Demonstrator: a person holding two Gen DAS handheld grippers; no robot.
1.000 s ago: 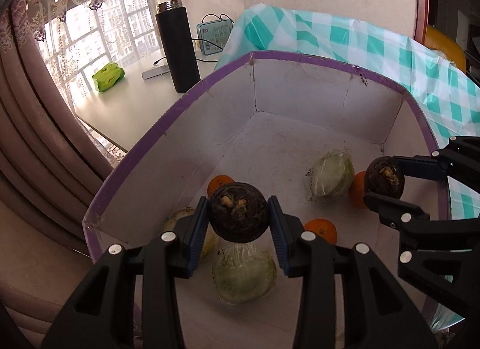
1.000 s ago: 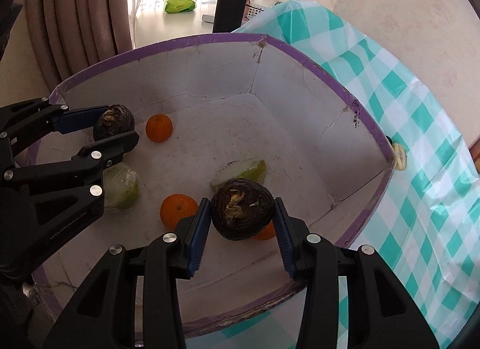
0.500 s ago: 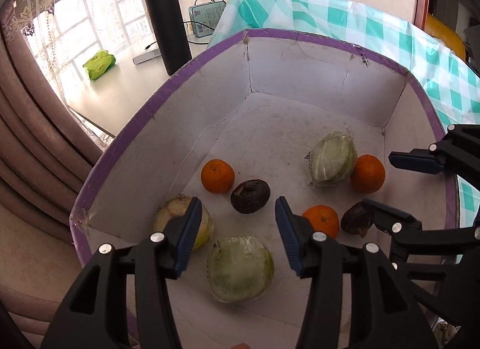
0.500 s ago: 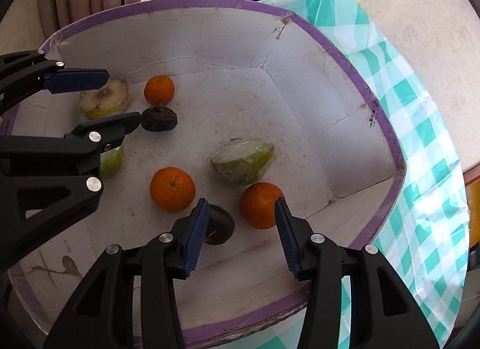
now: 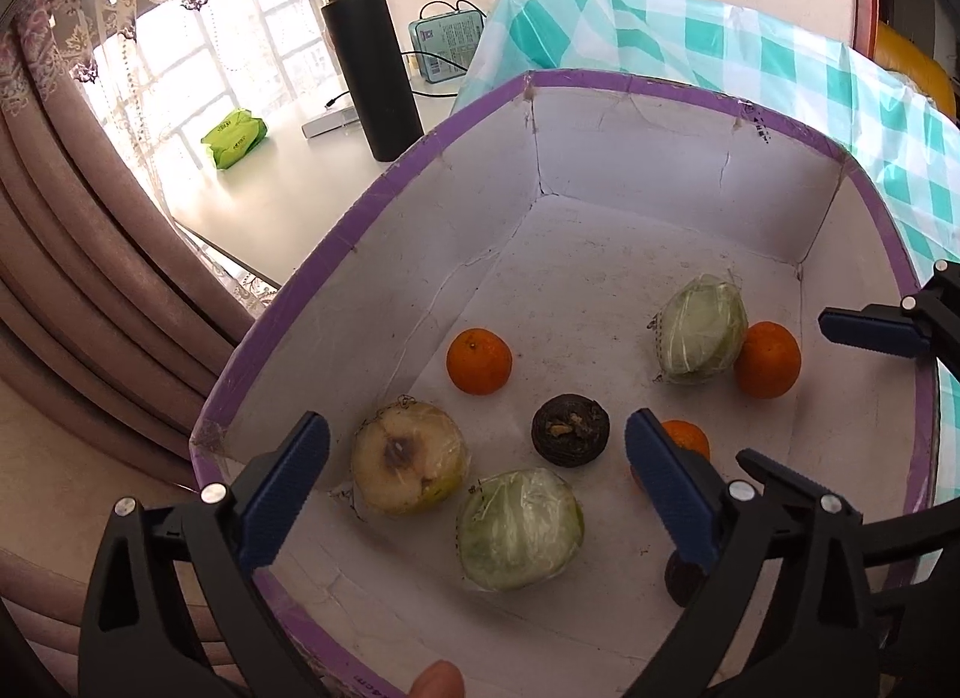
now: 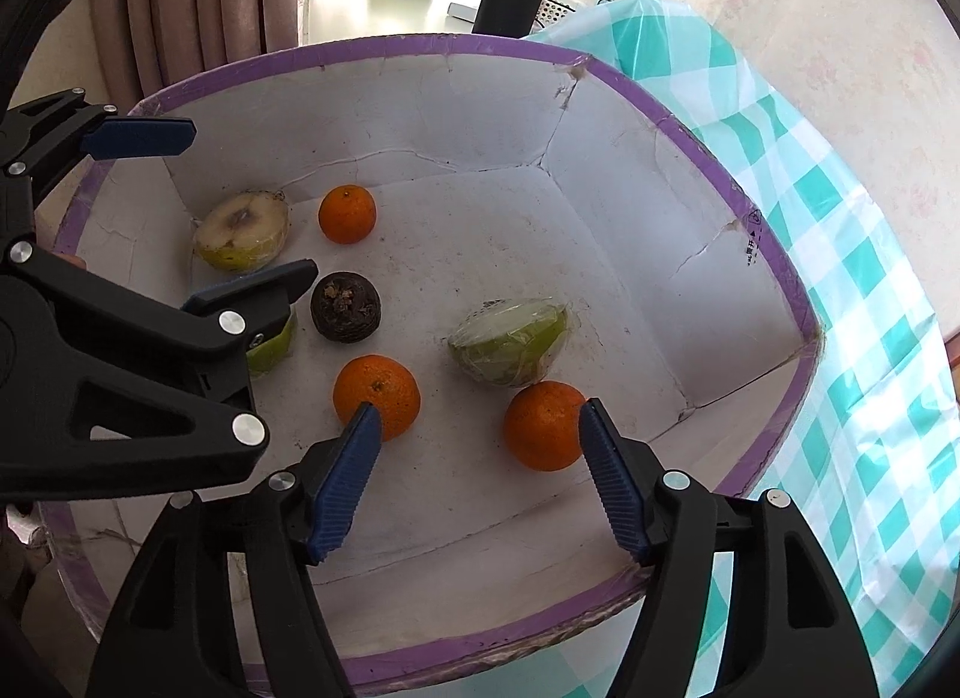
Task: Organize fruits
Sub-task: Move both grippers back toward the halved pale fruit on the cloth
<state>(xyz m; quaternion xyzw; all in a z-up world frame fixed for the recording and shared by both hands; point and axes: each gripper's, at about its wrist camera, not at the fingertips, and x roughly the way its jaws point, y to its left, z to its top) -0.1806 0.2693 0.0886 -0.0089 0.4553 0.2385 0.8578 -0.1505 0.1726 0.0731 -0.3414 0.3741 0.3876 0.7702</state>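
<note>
Both grippers hang over the purple-rimmed white box (image 5: pixel 384 200). The left gripper (image 5: pixel 477 473) is opening, jaws spread wide and empty; the dark round fruit (image 5: pixel 570 429) lies on the box floor beneath. The right gripper (image 6: pixel 480 476) is opening too, holding nothing. Small print on the box rim (image 6: pixel 751 245) and the green packet (image 5: pixel 234 137) is too small to read

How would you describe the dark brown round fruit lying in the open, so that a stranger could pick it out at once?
Start at the white cardboard box with the purple rim. On its floor lie oranges and pale wrapped fruit halves. The dark brown round fruit sits between the cut pale half and the nearest orange, the only near-black, wrinkled one fully in view.
</note>
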